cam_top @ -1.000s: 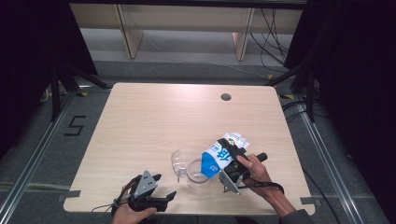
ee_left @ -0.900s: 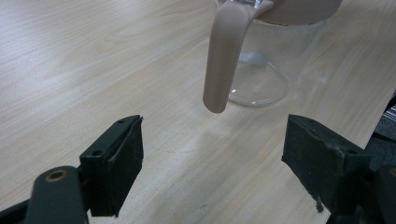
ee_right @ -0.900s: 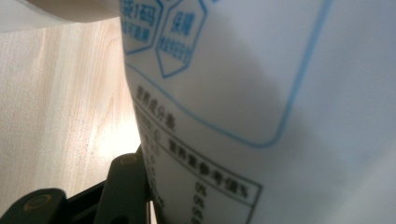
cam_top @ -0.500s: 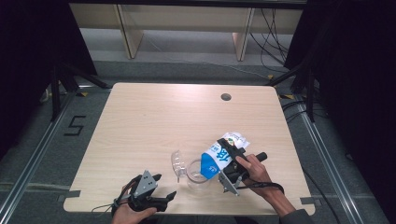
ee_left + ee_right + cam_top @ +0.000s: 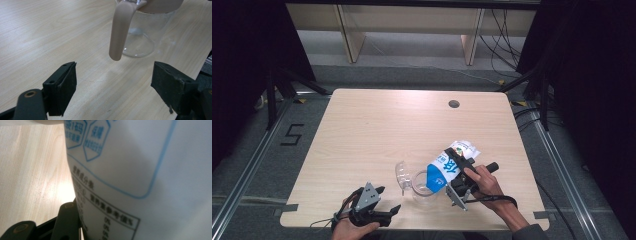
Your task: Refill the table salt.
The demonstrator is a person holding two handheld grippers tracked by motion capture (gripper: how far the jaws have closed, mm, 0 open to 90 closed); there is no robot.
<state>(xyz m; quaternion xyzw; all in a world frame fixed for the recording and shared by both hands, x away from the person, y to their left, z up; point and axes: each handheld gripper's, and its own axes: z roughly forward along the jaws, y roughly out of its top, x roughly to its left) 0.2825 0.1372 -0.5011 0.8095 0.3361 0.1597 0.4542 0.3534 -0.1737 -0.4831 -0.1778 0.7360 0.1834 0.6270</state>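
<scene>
High view: we see a person's right gripper point(image 5: 456, 172) clamped across the middle of a blue-and-white carton point(image 5: 447, 166), tipped so that its blue lower end leans over the rim of a clear glass pitcher point(image 5: 422, 184) on the near right part of the wooden table point(image 5: 377, 130). Carton and pitcher sit close to the table's near edge, with the carton's white end pointing up and to the far right. What looks like the pitcher's handle and spout point(image 5: 401, 173) juts to its left. The person's left gripper point(image 5: 384, 205) rests at the near edge, left of the pitcher and apart from it, jaws spread and holding nothing.

From the left gripper view, we look between two widely parted black jaws at bare wood, with the pitcher's point(image 5: 142, 32) beige handle point(image 5: 121, 30) hanging just beyond them, untouched.

From the right gripper view, the carton's point(image 5: 140, 177) printed white wall, with blue outlines and a small table of black text, presses against the one black jaw we can make out at lower left.
</scene>
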